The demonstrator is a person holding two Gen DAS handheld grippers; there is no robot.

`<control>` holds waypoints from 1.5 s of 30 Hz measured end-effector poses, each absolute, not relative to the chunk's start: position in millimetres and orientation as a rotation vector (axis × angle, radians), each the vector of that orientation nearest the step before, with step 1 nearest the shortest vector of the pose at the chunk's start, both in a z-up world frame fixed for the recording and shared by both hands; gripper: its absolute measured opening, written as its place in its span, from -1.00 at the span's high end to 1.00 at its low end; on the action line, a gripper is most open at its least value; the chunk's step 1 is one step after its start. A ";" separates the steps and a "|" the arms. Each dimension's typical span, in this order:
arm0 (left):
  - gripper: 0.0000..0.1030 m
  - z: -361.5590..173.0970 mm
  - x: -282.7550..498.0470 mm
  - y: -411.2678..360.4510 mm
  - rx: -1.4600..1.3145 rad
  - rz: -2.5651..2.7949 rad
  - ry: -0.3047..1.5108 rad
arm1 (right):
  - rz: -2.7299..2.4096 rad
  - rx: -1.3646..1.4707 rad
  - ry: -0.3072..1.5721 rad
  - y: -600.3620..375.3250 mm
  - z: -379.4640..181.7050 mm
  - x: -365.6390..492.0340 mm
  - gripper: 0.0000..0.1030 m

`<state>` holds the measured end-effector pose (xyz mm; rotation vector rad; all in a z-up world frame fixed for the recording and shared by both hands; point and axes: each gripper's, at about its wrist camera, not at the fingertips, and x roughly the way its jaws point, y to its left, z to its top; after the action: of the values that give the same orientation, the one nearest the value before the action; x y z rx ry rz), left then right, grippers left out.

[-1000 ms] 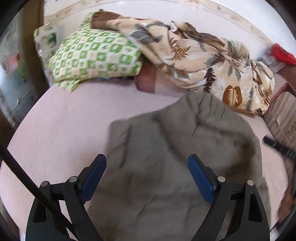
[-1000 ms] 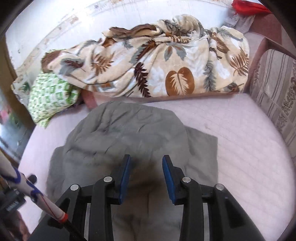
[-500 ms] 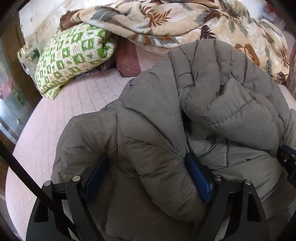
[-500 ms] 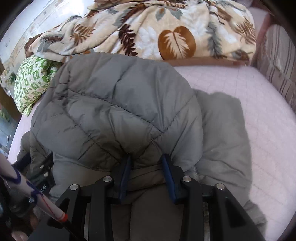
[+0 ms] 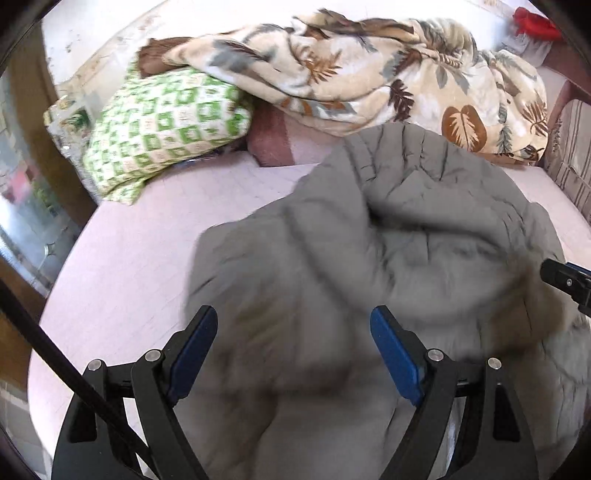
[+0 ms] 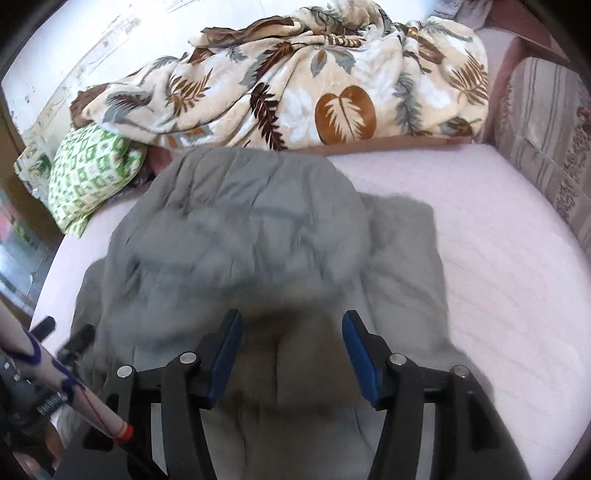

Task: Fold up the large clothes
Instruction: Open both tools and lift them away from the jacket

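A grey quilted puffer jacket lies bunched on the pink bed sheet, its upper part folded over the lower. My left gripper hovers above the jacket's near left part, fingers wide apart with nothing gripped. In the right wrist view the same jacket fills the middle, blurred by motion. My right gripper stands open over its near edge with only fabric below. The right gripper's tip shows at the left view's right edge. The left gripper's tip shows at the lower left of the right view.
A leaf-print blanket is heaped along the back of the bed. A green-and-white patterned pillow lies at the back left. A striped cushion lines the right side. Bare pink sheet lies right of the jacket. Something red sits far right.
Both grippers have pulled up and back from the jacket, which they were pressed into half a second ago. The right gripper's fingers have spread wider. The jacket's fold stays in place.
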<state>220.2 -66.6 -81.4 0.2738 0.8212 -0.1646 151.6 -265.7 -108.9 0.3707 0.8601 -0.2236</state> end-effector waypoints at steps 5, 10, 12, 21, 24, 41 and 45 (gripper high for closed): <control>-0.64 -81.8 176.3 -16.9 0.267 -0.103 0.844 | -0.215 0.383 0.918 -265.3 -117.5 103.8 -0.18; -0.64 -88.9 139.9 36.9 0.180 -0.010 0.883 | -0.213 0.339 0.950 -258.5 -124.2 49.5 -0.32; -0.64 -90.2 127.1 53.5 0.140 0.020 0.888 | -0.227 0.307 0.957 -254.8 -127.4 29.5 -0.37; -0.64 -100.0 68.5 100.2 0.064 0.103 0.897 | -0.319 0.271 0.946 -258.5 -127.0 -51.3 -0.42; -0.64 -99.4 60.4 99.0 0.066 0.095 0.895 | -0.338 0.308 0.933 -261.1 -124.8 -65.5 -0.43; -0.64 -90.2 24.9 81.5 0.115 0.019 0.883 | -0.350 0.330 0.927 -246.7 -133.6 -85.5 -0.44; -0.64 -91.6 24.6 79.5 0.116 0.015 0.892 | -0.359 0.339 0.924 -249.3 -133.7 -87.7 -0.44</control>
<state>24.6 79.5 -91.6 0.1162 0.8917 0.0153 -87.7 -249.3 -133.7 0.3387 0.9239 -0.3591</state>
